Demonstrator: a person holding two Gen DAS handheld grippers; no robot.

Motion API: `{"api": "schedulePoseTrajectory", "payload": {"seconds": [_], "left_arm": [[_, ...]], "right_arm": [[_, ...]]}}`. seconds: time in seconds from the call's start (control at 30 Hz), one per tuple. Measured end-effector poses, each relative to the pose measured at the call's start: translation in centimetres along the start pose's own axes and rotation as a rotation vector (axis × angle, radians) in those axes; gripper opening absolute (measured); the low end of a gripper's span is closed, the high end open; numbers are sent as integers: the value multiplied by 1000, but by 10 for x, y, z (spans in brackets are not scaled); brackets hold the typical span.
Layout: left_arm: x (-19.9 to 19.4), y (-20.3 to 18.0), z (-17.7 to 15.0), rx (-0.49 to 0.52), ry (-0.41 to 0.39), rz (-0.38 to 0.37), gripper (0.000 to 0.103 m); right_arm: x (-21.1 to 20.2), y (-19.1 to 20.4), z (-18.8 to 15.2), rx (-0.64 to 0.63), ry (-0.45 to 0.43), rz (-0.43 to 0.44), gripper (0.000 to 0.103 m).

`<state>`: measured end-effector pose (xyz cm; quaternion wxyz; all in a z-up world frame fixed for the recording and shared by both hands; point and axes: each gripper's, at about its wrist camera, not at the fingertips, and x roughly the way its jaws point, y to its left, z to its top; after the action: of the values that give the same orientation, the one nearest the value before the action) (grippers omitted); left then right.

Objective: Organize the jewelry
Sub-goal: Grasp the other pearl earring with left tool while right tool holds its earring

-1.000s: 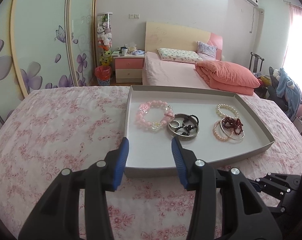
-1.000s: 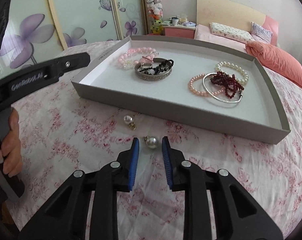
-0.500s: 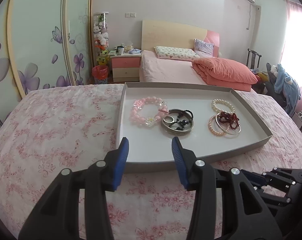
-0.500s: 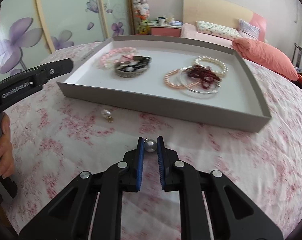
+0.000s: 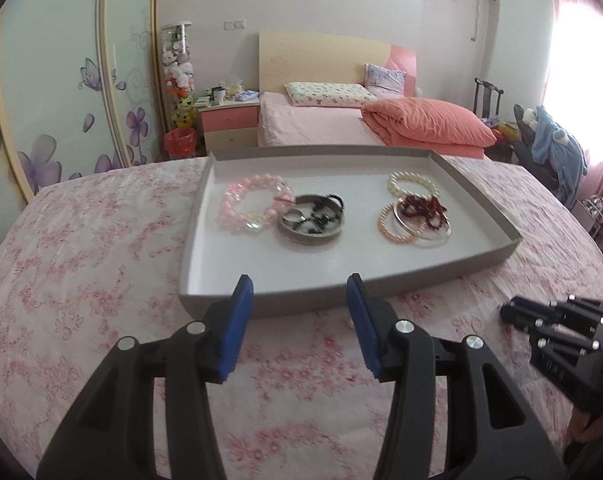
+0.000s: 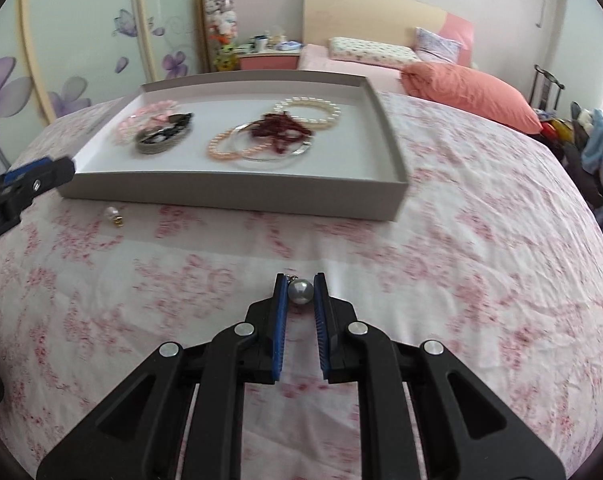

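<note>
Pearl earring [image 6: 300, 291]: metal hook at upper left, now lifted off cloth
Right gripper [image 6: 300, 293]: clamped on it
Left gripper [image 5: 299, 300]: jaws apart, holding nothing

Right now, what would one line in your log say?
right tool: shut on pearl earring | left tool: open, empty | second earring: on bedspread before tray

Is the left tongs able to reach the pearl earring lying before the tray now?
Probably yes: the left tongs are open, and the pearl earring lies bare on the bedspread, nothing over it.
</note>
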<state>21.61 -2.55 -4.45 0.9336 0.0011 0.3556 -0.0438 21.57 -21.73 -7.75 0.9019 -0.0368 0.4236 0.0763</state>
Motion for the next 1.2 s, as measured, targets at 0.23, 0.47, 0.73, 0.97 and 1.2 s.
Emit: {"api": "schedulePoseTrajectory", "payload": {"seconds": [0.23, 0.47, 0.73, 0.97, 1.2], "left_arm": [[5, -21, -11, 50, 55, -38, 57], [27, -43, -20, 116, 140, -7, 59], [43, -39, -13, 64, 172, 42, 57], [47, -41, -10, 50, 176, 36, 25], [46, -39, -10, 48, 173, 50, 16]], "right_arm": [[2, -6, 0, 22, 1, -8, 14], [2, -6, -1, 20, 0, -8, 14], [2, -6, -1, 25, 1, -3, 14], [2, -7, -1, 26, 1, -1, 14], [2, -7, -1, 26, 1, -1, 14]]}}
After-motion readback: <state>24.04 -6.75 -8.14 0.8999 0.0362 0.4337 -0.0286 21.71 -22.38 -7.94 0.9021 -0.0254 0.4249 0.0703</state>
